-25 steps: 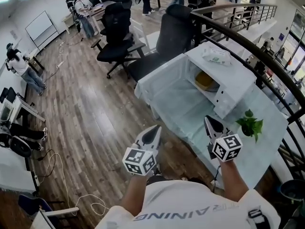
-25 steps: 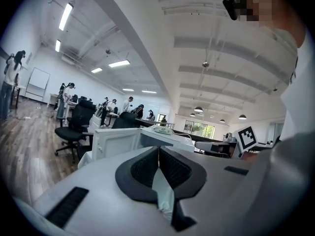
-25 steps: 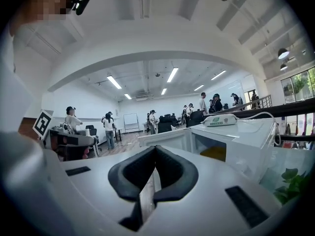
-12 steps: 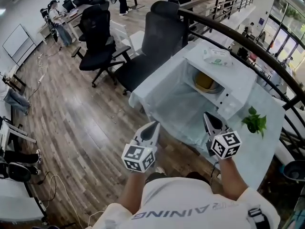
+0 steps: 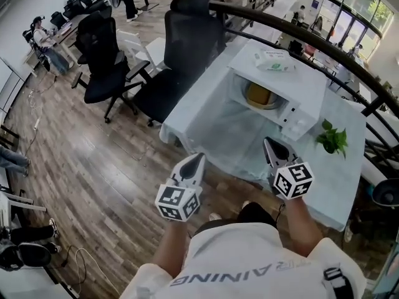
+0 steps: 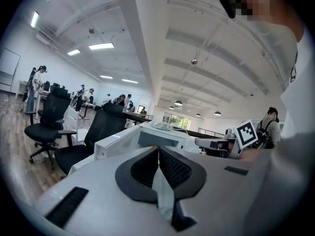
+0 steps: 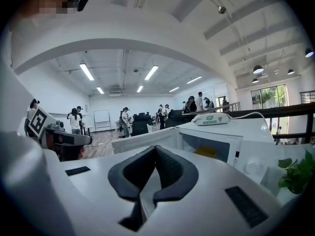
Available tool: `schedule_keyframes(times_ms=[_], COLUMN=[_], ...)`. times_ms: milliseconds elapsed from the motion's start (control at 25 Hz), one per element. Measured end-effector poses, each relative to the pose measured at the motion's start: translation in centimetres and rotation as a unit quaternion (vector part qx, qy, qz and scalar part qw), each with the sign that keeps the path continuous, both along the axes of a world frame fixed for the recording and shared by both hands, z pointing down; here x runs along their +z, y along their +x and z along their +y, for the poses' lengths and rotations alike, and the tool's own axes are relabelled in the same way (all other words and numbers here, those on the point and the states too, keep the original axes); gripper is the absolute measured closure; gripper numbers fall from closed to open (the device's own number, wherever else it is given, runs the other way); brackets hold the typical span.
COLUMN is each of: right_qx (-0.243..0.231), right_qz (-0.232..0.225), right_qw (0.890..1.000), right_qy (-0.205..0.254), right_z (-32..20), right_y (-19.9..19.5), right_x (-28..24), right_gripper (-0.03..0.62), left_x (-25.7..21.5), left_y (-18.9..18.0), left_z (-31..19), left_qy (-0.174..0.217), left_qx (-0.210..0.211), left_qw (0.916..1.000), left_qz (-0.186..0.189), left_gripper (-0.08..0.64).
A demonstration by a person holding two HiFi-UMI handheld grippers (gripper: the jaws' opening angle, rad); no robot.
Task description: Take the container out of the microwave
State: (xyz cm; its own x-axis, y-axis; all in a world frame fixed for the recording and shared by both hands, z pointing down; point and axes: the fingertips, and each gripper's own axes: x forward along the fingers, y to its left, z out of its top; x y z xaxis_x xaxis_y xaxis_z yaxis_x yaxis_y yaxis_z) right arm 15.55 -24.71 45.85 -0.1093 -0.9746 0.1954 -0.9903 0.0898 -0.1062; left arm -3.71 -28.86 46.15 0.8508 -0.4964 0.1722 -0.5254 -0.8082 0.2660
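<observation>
A white microwave (image 5: 283,86) stands on a table covered with a pale cloth, its door swung open to the left. Inside sits a yellow container (image 5: 259,94), also visible in the right gripper view as the container (image 7: 206,152). My left gripper (image 5: 198,160) is held short of the table's near edge, jaws shut with nothing between them. My right gripper (image 5: 272,145) hovers over the near edge of the table, in front of the microwave (image 7: 216,144), also shut and empty. Both point toward the microwave.
A white pack of wipes (image 5: 274,59) lies on top of the microwave. A small green plant (image 5: 332,139) stands to its right on the table (image 5: 212,120). Black office chairs (image 5: 181,48) stand left of the table. A dark railing (image 5: 349,61) runs behind it.
Both grippers and the head have swung toward the table; the microwave now lies more squarely ahead and its yellow container shows more fully. Both jaws stay shut.
</observation>
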Motion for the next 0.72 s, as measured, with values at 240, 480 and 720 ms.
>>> schedule_keyframes(times_ms=[240, 480, 720], right_qx=[0.015, -0.025, -0.056], right_qz=[0.024, 0.037, 0.067], right_qw=[0.999, 0.999, 0.995], right_qy=[-0.028, -0.019, -0.046], right_z=[-1.0, -3.6, -6.8], right_y=[1.6, 2.5, 3.2], right_x=[1.6, 1.6, 2.8], right_gripper=[0.570, 0.569, 0.569], left_x=[1.3, 1.3, 1.5], left_y=[1.9, 5.3, 8.1], left_z=[-0.6, -1.2, -2.7], left_qy=[-0.017, -0.020, -0.024], left_qx=[0.018, 0.040, 0.050], left_qw=[0.9997, 0.9990, 0.9984], left_qz=[0.004, 0.006, 0.005], left_gripper=[0.524, 0.525, 0.524])
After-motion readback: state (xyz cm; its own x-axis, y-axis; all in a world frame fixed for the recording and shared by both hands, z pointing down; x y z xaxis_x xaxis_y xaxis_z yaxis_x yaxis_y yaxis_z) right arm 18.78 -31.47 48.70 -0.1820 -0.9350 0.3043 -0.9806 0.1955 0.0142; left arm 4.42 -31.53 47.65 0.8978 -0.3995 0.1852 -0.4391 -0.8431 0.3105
